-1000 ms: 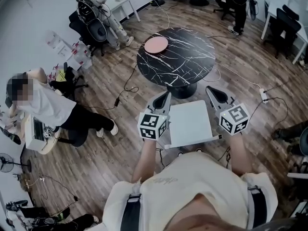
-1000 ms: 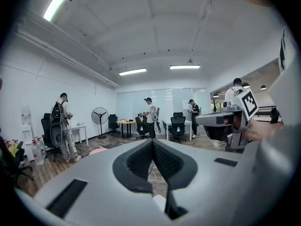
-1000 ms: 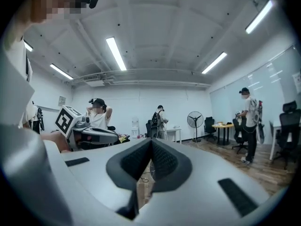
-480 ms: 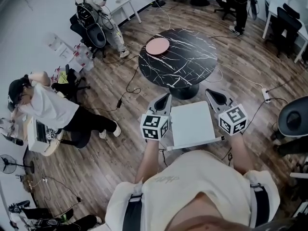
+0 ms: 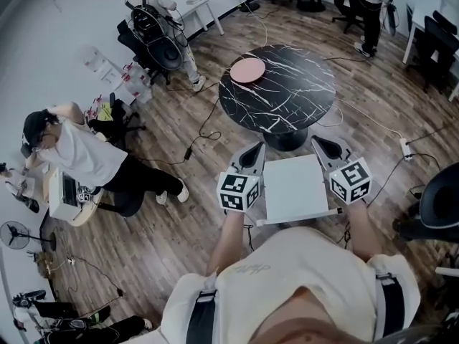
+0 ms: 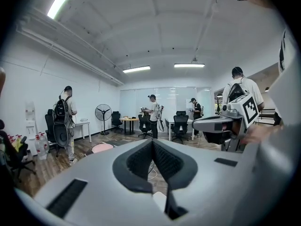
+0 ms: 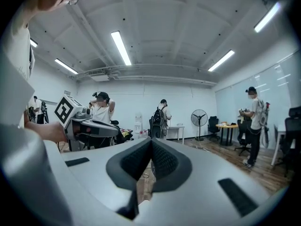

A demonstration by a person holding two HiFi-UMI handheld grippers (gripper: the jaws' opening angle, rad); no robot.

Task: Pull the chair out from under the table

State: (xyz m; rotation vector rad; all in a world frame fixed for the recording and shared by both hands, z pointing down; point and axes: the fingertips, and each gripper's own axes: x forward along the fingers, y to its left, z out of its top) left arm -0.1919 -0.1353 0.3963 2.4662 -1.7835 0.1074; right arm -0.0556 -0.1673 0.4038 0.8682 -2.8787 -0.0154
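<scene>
chair (image 5: 292,186) legs out of sight below seat

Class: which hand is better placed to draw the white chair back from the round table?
Right, narrowly: in the head view the right gripper looks closest against the white chair, along its side edge, while the left gripper sits beside the opposite edge. Both are shut and flank it, so it is nearly even.

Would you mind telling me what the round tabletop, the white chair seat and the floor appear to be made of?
The round tabletop looks like black marble or a marble-look laminate, given its thin white veins. The white chair seat seems smooth plastic or painted board: plain, flat, untextured. The floor shows wood or wood-look planks with grain and seams.
</scene>
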